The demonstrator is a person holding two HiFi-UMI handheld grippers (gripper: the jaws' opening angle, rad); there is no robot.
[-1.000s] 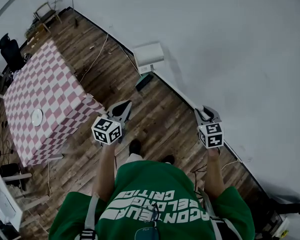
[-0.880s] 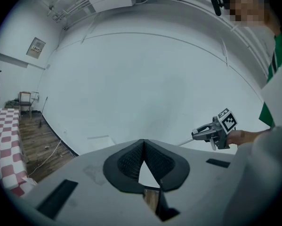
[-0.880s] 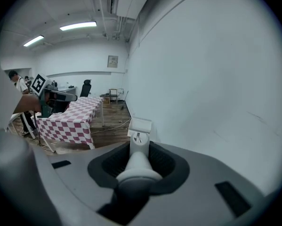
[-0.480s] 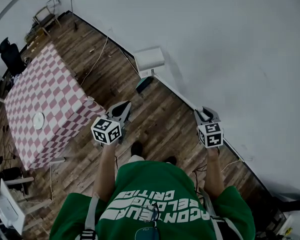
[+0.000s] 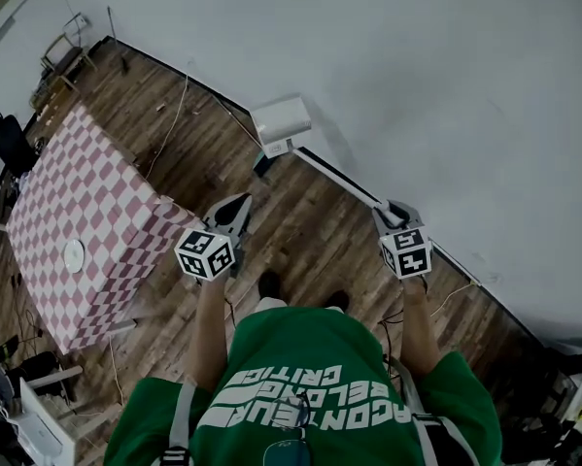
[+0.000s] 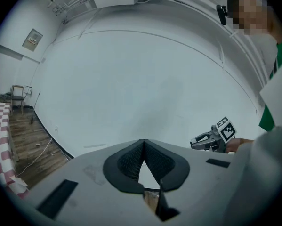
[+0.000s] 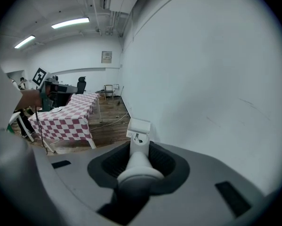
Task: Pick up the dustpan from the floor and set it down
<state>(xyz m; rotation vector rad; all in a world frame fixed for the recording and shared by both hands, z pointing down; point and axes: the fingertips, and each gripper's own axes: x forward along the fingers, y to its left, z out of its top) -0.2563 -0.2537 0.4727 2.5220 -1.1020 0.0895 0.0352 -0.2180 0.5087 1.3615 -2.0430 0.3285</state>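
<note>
A white dustpan (image 5: 281, 119) sits at the end of a long pale handle (image 5: 339, 176) that runs along the foot of the white wall. My right gripper (image 5: 393, 212) is shut on the near end of that handle. In the right gripper view the handle (image 7: 137, 161) passes between the jaws and the dustpan (image 7: 138, 128) hangs beyond them, over the wooden floor. I cannot tell whether it touches the floor. My left gripper (image 5: 234, 210) is held out over the floor, jaws together and empty; its pads (image 6: 131, 161) meet at the tip. The right gripper (image 6: 211, 140) shows at its side.
A table with a red-and-white checked cloth (image 5: 86, 221) stands to the left, a white plate (image 5: 73, 254) on it. Cables (image 5: 179, 115) trail over the wooden floor by the wall. A dark patch (image 5: 263, 163) lies under the dustpan. Chairs (image 5: 62, 42) stand at the far corner.
The right gripper has sunk slightly with the handle, and the dustpan has shifted a little along the wall. The left gripper has stayed about where it was.
</note>
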